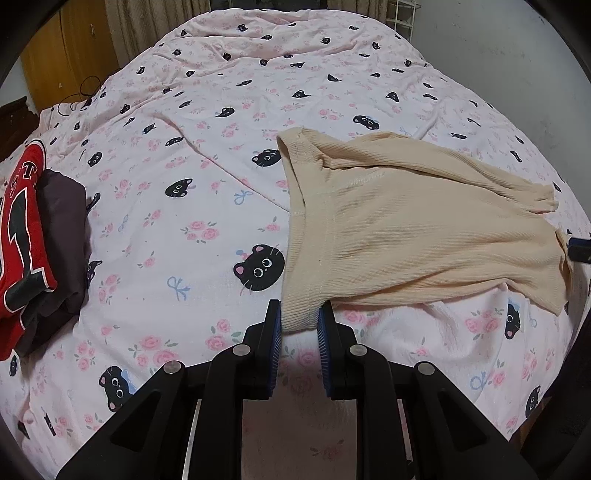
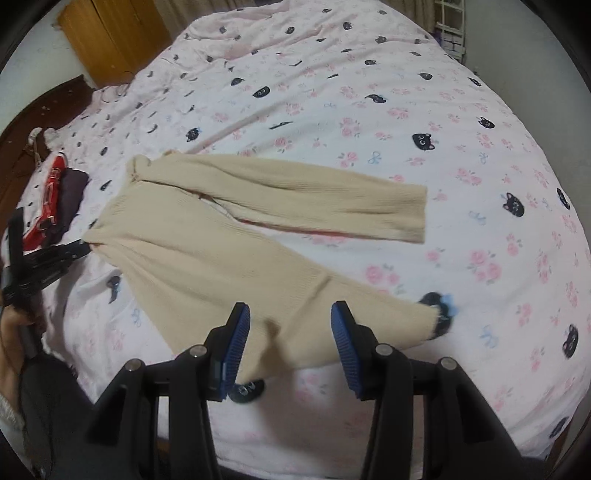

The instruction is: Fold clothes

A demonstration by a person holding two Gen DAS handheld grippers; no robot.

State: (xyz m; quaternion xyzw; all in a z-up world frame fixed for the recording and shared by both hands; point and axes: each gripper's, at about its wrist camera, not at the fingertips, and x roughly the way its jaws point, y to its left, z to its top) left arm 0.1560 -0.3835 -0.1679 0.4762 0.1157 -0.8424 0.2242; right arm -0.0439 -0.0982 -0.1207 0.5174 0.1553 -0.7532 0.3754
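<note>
A beige ribbed knit garment [image 1: 399, 229] lies on the pink cat-print bed sheet [image 1: 177, 206]. My left gripper [image 1: 299, 314] is shut on its near ribbed hem corner. In the right wrist view the same garment [image 2: 229, 236] lies spread with one sleeve [image 2: 332, 206] pointing right. My right gripper [image 2: 290, 325] is open, its blue pads either side of the garment's near edge, which looks blurred. The left gripper also shows at the left edge of the right wrist view [image 2: 66, 254], at the garment's far corner.
A stack of folded clothes, red jersey [image 1: 22, 236] on a dark purple item [image 1: 62, 236], sits at the bed's left side. A wooden wardrobe [image 2: 110, 33] and dark headboard [image 2: 22, 122] stand beyond. A white wire rack [image 2: 450, 26] is at the far right.
</note>
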